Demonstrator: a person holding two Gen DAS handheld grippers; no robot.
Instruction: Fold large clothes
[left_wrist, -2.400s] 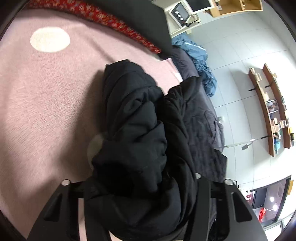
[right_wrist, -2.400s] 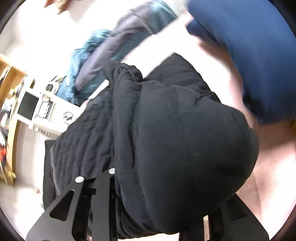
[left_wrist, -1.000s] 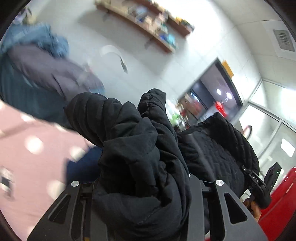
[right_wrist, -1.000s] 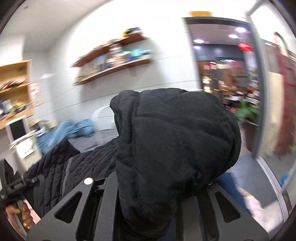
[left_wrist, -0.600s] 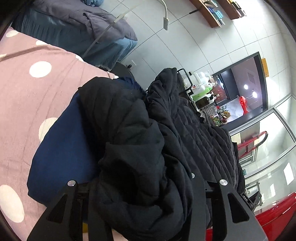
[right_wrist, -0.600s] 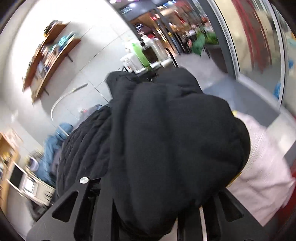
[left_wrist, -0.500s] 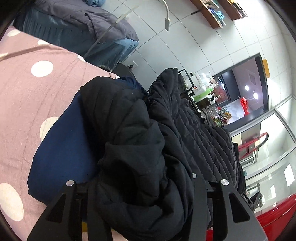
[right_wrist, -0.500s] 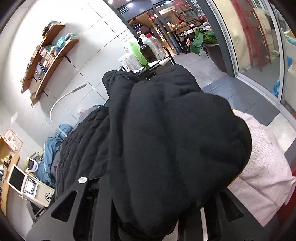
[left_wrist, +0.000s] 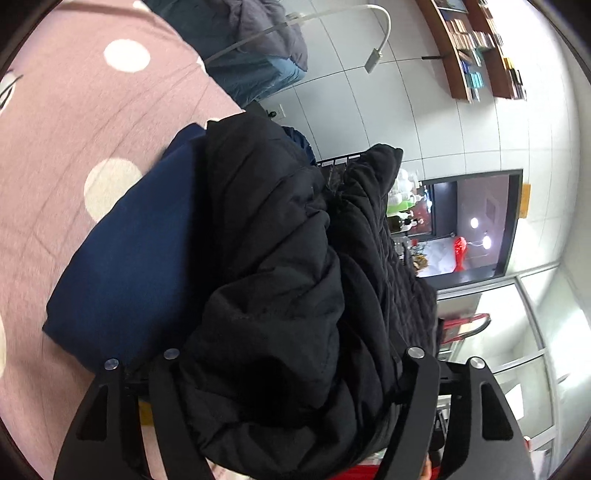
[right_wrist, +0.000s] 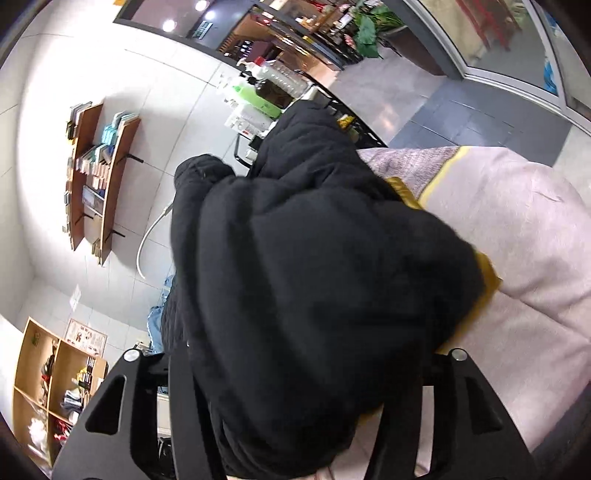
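Observation:
A bulky black quilted jacket is bundled up and fills the middle of both wrist views. My left gripper is shut on the black jacket, which bulges between its black fingers. My right gripper is shut on the same black jacket. The bundle hangs just over a folded navy garment that lies on the pink dotted bedspread. Whether the jacket touches it I cannot tell.
The pink bed's end with a yellow trim falls to a grey floor. A black wire cart with bottles stands beyond it. Blue and grey bedding is heaped on another bed. Wall shelves and a glass door are farther off.
Both grippers carried the jacket bundle off the bed's middle, swung it round through the air and lowered it toward the bed's end, over the navy garment. Both grips stayed shut.

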